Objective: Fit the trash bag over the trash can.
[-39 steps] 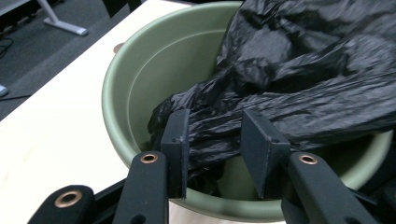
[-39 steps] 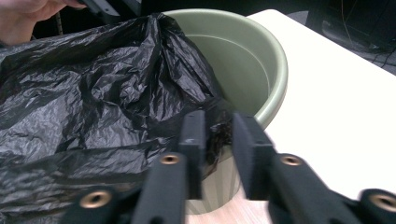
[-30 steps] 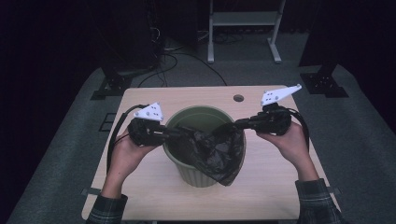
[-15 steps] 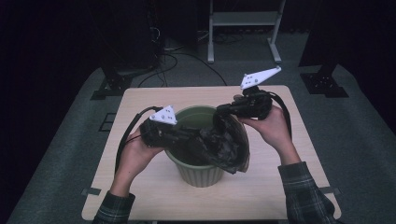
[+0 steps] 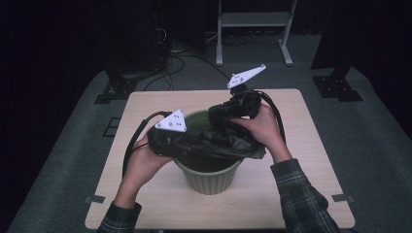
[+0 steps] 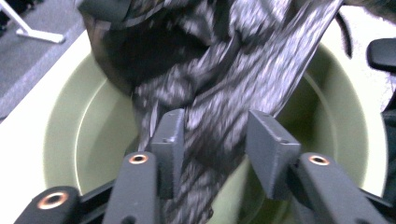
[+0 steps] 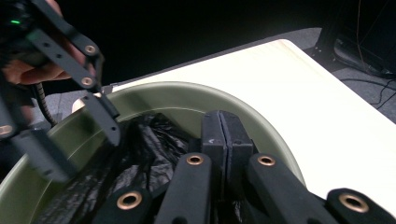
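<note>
A green bin stands in the middle of the wooden table. A crumpled black bag is stretched across its mouth between my two grippers. My left gripper is at the bin's left rim. Its jaws have just been opening, and in the left gripper view they stand apart with the bag running loosely between them over the bin. My right gripper hangs over the far rim, tilted down. Its pads are pressed together on a fold of the bag.
The bin's rim curves under the right gripper, with bare table beyond it. A metal stand and cables lie on the dark floor behind the table. The left gripper's finger reaches into the bin from the other side.
The right gripper has swung from the bin's right rim leftward to the far rim, drawing the bag up and across. The left gripper's jaws have opened around the bag.
</note>
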Tool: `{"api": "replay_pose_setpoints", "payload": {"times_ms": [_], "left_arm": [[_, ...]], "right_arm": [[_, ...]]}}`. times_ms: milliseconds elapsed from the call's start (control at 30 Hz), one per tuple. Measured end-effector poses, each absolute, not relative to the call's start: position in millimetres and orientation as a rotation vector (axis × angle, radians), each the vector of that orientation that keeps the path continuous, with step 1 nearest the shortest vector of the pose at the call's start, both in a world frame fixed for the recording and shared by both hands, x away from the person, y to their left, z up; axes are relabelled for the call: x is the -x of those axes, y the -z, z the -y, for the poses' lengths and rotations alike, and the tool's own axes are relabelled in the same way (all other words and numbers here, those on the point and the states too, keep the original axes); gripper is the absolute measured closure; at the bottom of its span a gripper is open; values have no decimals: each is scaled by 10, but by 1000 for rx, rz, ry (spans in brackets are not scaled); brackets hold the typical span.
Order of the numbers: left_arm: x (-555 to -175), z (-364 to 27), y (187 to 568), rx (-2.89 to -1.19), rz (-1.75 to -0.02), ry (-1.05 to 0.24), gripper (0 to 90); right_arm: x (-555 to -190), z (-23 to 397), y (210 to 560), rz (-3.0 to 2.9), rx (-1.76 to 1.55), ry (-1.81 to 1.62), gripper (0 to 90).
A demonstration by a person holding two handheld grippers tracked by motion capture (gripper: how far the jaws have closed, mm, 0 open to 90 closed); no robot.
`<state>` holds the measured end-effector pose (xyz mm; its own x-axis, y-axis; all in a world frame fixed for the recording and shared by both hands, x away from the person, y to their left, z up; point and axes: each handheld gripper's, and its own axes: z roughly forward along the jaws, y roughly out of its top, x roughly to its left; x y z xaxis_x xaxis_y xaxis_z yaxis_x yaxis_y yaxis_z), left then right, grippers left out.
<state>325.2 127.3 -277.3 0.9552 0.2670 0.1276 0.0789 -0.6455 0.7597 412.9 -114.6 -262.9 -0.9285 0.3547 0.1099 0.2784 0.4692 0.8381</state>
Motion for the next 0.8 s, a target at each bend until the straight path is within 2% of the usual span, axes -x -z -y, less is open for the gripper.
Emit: {"api": "replay_pose_setpoints", "payload": {"times_ms": [567, 633, 700, 800], "left_arm": [[-3191, -713, 2725, -2259, -58, -128, 493], [-3209, -674, 2739, -2268, -49, -102, 583], [-3239, -664, 2749, -2271, -63, -70, 715], [-3289, -720, 2754, -2249, -111, -35, 876]], "right_arm": [[-4200, 1099, 2697, -2645, -593, -1459, 889], [-4200, 1093, 2698, -2647, -592, -1457, 889], [-4196, 1103, 2694, -2646, -591, -1455, 884], [-4187, 1146, 2683, -2646, -597, -1448, 829]]}}
